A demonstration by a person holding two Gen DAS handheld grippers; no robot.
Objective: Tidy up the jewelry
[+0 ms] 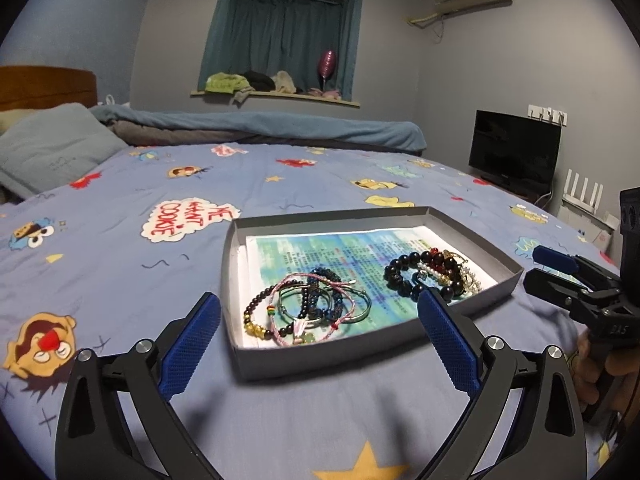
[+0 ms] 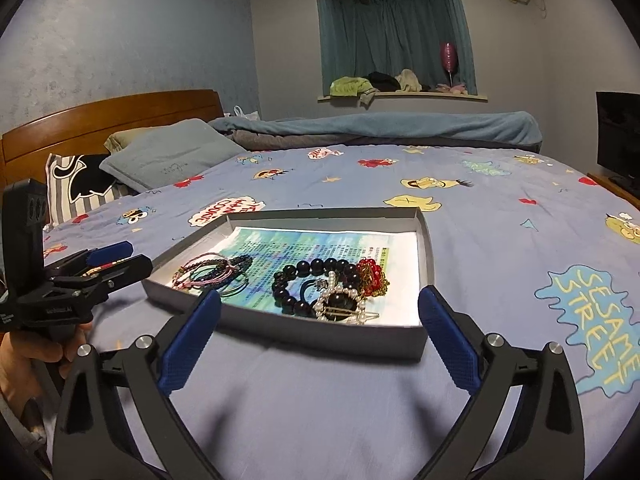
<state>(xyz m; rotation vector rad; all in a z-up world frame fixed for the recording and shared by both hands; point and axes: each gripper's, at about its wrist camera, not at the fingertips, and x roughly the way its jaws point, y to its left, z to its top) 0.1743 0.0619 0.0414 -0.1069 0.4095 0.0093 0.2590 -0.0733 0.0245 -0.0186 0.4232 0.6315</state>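
A shallow grey cardboard tray (image 1: 320, 354) lined with a printed sheet lies on the bed; it also shows in the right wrist view (image 2: 320, 334). Inside, a tangle of thin bangles and cord bracelets (image 1: 308, 308) (image 2: 212, 276) lies at the left. A pile of black bead, pearl and red bead bracelets (image 1: 432, 276) (image 2: 332, 288) lies at the right. My left gripper (image 1: 320, 328) (image 2: 120, 258) is open and empty, in front of the tray's near edge. My right gripper (image 2: 320, 324) (image 1: 548, 264) is open and empty, also just in front of the tray.
The blue cartoon bedsheet (image 1: 120, 264) covers the bed all round the tray. Pillows (image 2: 168, 156) and a wooden headboard (image 2: 112, 116) lie at the far left. A folded blue blanket (image 1: 260, 124) lies at the back. A TV (image 1: 514, 152) stands at the right.
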